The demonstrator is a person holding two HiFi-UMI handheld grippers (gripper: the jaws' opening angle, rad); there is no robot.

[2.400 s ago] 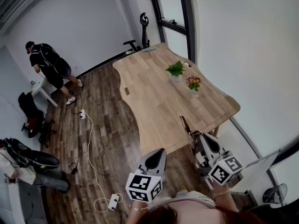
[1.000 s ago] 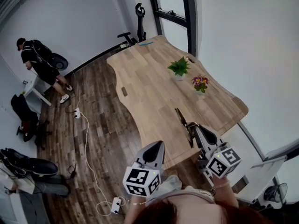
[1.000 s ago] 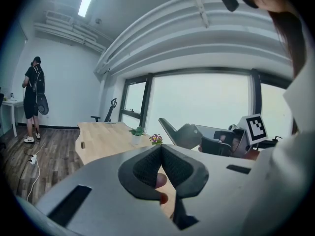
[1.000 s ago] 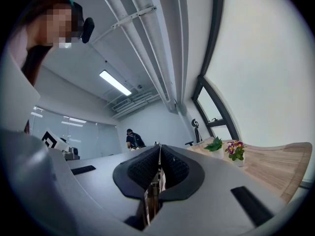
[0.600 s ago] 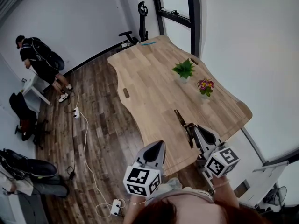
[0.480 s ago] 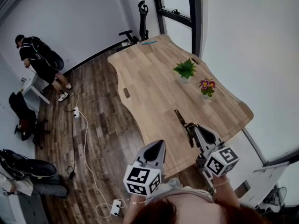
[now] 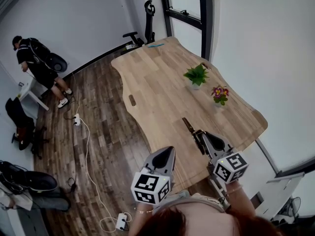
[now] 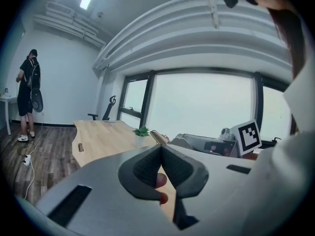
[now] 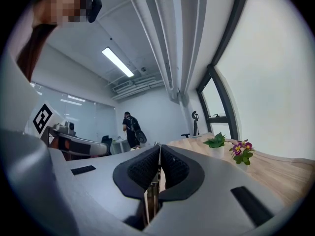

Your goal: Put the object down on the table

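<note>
A thin, dark, flat object (image 7: pixel 190 128) sticks out ahead of my right gripper (image 7: pixel 201 137), whose jaws are shut on it, over the near end of the wooden table (image 7: pixel 157 87). In the right gripper view the object (image 9: pixel 151 194) shows edge-on as a thin strip clamped between the black pads. My left gripper (image 7: pixel 169 152) hangs over the table's near edge, jaws shut with nothing between them. In the left gripper view its jaws (image 8: pixel 161 149) meet at the tips, and the object (image 8: pixel 158 137) juts from the right gripper (image 8: pixel 206 144) beyond.
A green potted plant (image 7: pixel 197 75) and a pot of purple flowers (image 7: pixel 220 94) stand near the table's right edge. A small blue item (image 7: pixel 156 45) lies at the far end. A white cable and power strip (image 7: pixel 117 221) lie on the floor. A person (image 7: pixel 37 58) stands far left.
My right gripper with the object has come in from beyond the table's near edge to over its top. The left gripper has held its place. The person in the back has shifted left.
</note>
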